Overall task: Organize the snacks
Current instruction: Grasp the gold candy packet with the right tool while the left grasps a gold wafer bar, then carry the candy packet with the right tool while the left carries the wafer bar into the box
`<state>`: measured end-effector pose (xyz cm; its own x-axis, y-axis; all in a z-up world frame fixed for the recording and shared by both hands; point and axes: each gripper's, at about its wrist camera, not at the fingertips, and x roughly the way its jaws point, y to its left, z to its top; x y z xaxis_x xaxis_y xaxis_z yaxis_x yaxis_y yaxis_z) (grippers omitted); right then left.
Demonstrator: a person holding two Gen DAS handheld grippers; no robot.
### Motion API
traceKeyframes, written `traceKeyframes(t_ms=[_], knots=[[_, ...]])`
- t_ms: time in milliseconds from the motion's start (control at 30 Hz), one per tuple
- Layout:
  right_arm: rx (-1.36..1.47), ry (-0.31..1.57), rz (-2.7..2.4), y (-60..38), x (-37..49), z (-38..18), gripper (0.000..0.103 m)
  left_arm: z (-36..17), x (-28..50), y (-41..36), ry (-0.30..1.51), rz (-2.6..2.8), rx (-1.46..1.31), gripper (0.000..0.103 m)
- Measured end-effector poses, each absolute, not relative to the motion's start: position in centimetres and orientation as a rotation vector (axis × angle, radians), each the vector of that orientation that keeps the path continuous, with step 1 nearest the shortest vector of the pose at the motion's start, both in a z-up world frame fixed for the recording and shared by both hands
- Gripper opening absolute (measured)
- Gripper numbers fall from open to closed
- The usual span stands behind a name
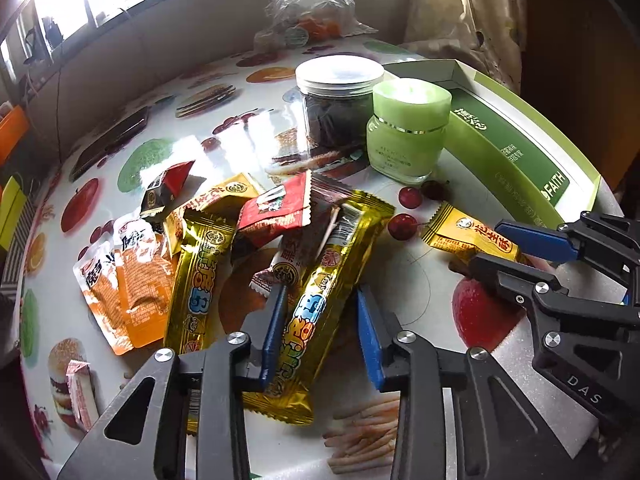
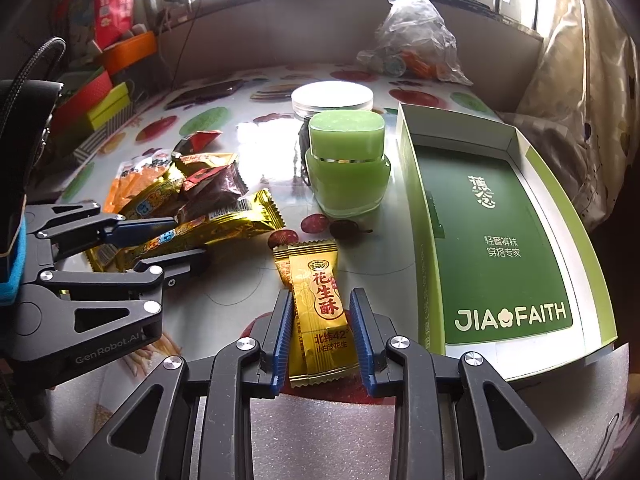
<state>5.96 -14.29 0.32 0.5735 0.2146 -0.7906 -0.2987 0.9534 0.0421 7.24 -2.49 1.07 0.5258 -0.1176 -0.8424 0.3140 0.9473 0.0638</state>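
Note:
A heap of snack packets (image 1: 200,232) lies on the fruit-print tablecloth. My left gripper (image 1: 320,296) is shut on a long gold snack bar (image 1: 316,312) that lies slanted at the heap's right edge. The right wrist view shows that gripper (image 2: 188,238) at the left, clamped across the same bar (image 2: 224,220). My right gripper (image 2: 320,296) is shut on a small yellow peanut-candy packet (image 2: 322,312) lying apart from the heap, beside the open green box (image 2: 412,208). In the left wrist view this gripper (image 1: 488,244) holds the packet (image 1: 468,236) at the right.
A green cream jar (image 2: 346,168) and a clear jar with a white lid (image 2: 332,98) stand behind the snacks. A crumpled plastic bag (image 2: 412,40) sits at the table's back. A dark phone (image 1: 112,140) lies at the far left. Coloured boxes (image 2: 108,100) are stacked beyond the table's left edge.

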Motion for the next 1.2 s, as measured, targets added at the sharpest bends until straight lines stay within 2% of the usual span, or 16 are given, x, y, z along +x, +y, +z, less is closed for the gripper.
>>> traceKeyframes(t_ms=[133, 800, 1200], knots=[[-0.075, 0.908, 0.301, -14.5, 5.9, 0.5, 0.024, 1.5, 7.1, -2.3, 0.977, -0.251, 0.191, 0.024], [0.053, 0.786, 0.314, -17.2, 5.3, 5.5, 0.023, 7.9, 6.2, -1.2, 0.871, -0.294, -0.04, 0.024], [0.116, 0.725, 0.146, -24.0, 6.4, 7.8, 0.023, 9.8, 8.7, -7.1, 0.849, -0.39, -0.09, 0.024]])
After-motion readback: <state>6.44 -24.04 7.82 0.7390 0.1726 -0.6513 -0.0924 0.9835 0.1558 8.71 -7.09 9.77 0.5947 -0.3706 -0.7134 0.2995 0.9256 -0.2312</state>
